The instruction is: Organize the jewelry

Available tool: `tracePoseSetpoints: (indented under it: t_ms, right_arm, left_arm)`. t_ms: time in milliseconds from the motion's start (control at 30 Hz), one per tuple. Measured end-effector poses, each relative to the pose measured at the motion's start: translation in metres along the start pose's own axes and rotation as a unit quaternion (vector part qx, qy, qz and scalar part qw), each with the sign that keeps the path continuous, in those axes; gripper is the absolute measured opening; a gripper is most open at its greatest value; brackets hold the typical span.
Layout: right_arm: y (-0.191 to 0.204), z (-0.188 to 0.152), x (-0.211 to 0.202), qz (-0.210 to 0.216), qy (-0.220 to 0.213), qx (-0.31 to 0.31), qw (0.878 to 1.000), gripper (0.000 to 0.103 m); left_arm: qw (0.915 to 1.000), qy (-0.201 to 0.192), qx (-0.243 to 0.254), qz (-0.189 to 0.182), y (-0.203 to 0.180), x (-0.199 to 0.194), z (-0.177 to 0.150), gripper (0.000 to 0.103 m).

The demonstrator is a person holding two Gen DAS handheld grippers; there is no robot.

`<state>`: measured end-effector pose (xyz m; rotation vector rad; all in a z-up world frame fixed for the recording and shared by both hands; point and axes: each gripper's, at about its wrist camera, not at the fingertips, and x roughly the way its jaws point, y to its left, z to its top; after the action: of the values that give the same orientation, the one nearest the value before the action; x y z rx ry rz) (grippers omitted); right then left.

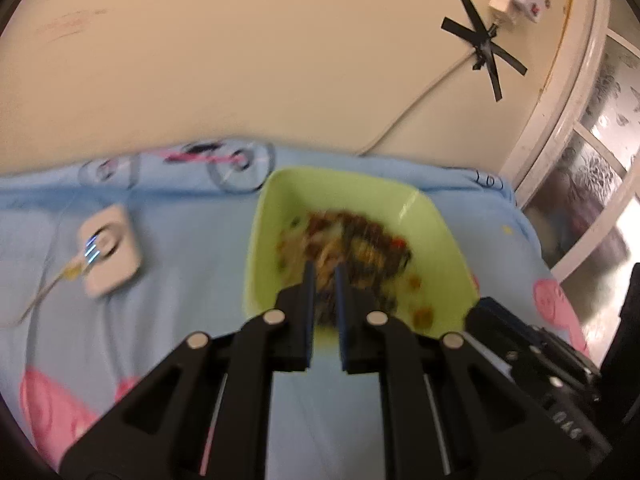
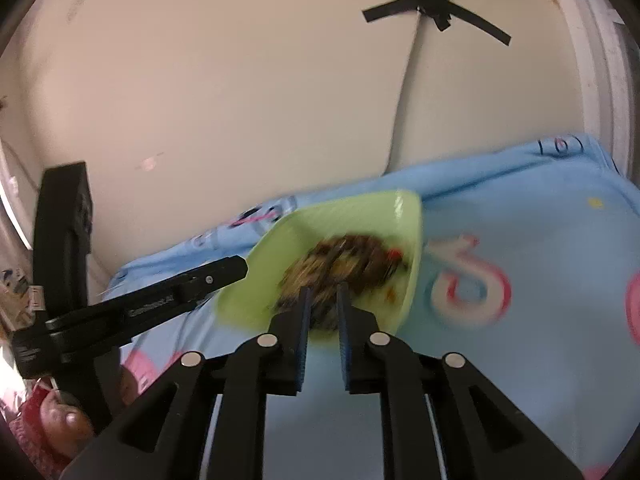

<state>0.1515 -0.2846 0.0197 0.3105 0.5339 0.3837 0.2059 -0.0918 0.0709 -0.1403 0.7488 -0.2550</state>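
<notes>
A light green square tray (image 1: pixel 362 190) sits on a blue blanket and holds a blurred heap of brown, gold and red jewelry (image 1: pixel 352 240). My left gripper (image 1: pixel 324 270) hangs over the tray's near side, its jaws a narrow gap apart over the heap, nothing clearly held. In the right wrist view the same tray (image 2: pixel 360 210) and jewelry heap (image 2: pixel 344 262) lie ahead. My right gripper (image 2: pixel 323 292) is also a narrow gap apart just over the heap. The left gripper's body (image 2: pixel 160 300) shows at the left of that view.
The blue blanket (image 1: pixel 180 280) with pink prints covers the surface. A white square charger (image 1: pixel 110 250) with a cable lies left of the tray. A cream wall with black tape crosses (image 1: pixel 482 46) stands behind. A window frame (image 1: pixel 580 132) is at the right.
</notes>
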Motion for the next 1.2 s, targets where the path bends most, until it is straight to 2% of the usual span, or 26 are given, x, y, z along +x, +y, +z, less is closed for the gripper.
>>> tracePoseSetpoints:
  t_ms: [67,100,133,167,267,433,633,1000,1200]
  right_arm:
    - [0.008,-0.019,-0.016,0.005,0.0,0.007,1.0,0.002]
    - [0.013,-0.032,-0.025,0.01,-0.001,0.013,1.0,0.007]
    - [0.015,-0.041,-0.032,0.014,-0.003,0.019,1.0,0.016]
    - [0.019,-0.054,-0.041,0.018,-0.006,0.026,0.999,0.022]
    - [0.035,-0.088,-0.05,0.017,0.013,0.033,0.999,0.025]
    - [0.049,-0.131,-0.06,0.013,0.05,0.077,0.996,0.026]
    - [0.07,-0.151,-0.077,-0.016,0.048,0.053,0.997,0.027]
    - [0.077,-0.167,-0.087,-0.036,0.033,0.048,0.998,0.027]
    - [0.075,-0.145,-0.085,-0.04,0.01,0.037,0.998,0.027]
  left_arm:
    - [0.9999,-0.011,-0.006,0.005,0.005,-0.022,-0.025,0.025]
    - [0.9996,-0.019,-0.008,0.019,0.008,-0.037,-0.043,0.038]
    - [0.9992,-0.026,-0.009,0.028,0.012,-0.046,-0.055,0.047]
    - [0.999,-0.029,-0.007,0.034,0.017,-0.058,-0.07,0.049]
    - [0.9987,-0.011,0.012,0.048,0.021,-0.082,-0.101,0.052]
    - [0.9945,-0.003,0.043,0.095,0.019,-0.107,-0.138,0.072]
    - [0.9897,-0.017,0.048,0.134,0.02,-0.138,-0.172,0.097]
    - [0.9803,-0.013,0.053,0.19,0.031,-0.149,-0.193,0.097]
    - [0.9746,-0.019,0.069,0.212,0.025,-0.146,-0.19,0.097]
